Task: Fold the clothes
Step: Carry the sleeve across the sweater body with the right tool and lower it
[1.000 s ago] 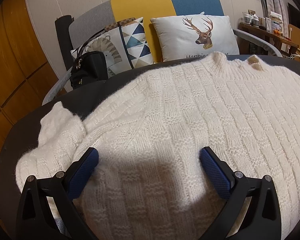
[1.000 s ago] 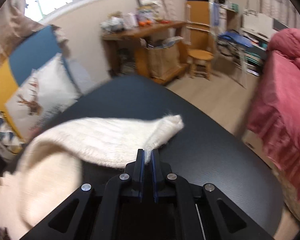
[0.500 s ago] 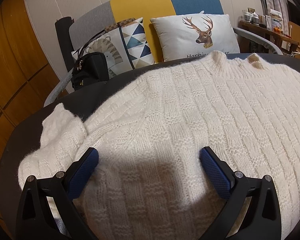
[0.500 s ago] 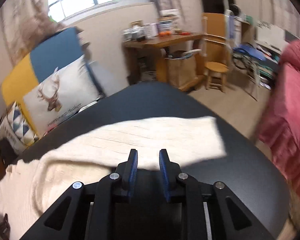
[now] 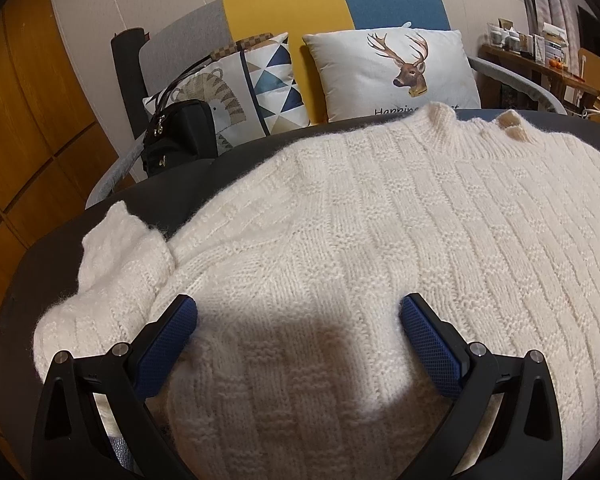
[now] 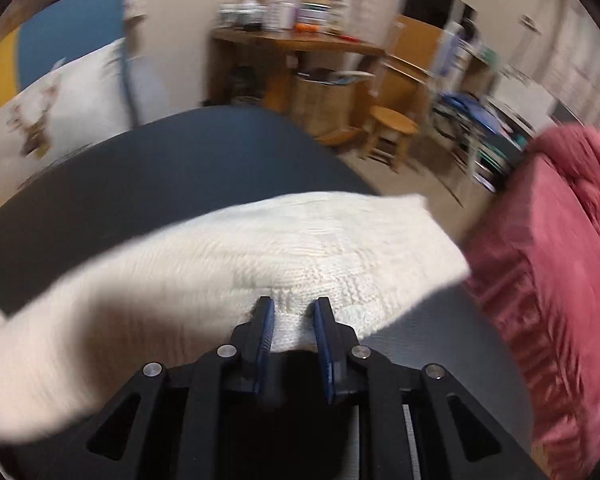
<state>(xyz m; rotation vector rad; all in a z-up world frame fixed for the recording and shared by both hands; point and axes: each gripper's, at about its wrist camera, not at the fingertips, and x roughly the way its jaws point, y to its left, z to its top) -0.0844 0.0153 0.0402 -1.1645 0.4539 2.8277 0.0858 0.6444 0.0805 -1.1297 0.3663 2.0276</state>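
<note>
A cream knitted sweater [image 5: 380, 240] lies spread flat on a dark round table [image 5: 52, 240], collar toward the far edge. My left gripper [image 5: 298, 312] is open and empty, hovering low over the sweater's body near its left sleeve [image 5: 112, 280]. In the right wrist view the sweater's right sleeve [image 6: 300, 248] lies stretched across the table [image 6: 140, 184]. My right gripper [image 6: 292, 308] is partly open just above the sleeve's near edge, holding nothing. This view is motion blurred.
A sofa [image 5: 332, 0] with a deer cushion [image 5: 396, 68], a patterned cushion [image 5: 256, 84] and a black handbag [image 5: 180, 136] stands behind the table. A wooden desk [image 6: 296, 44], a stool [image 6: 392, 128] and a red-covered bed [image 6: 548, 248] are on the right side.
My right gripper has opened and let go of the sleeve, which now lies flat on the table. The right camera has swung. My left gripper has barely moved.
</note>
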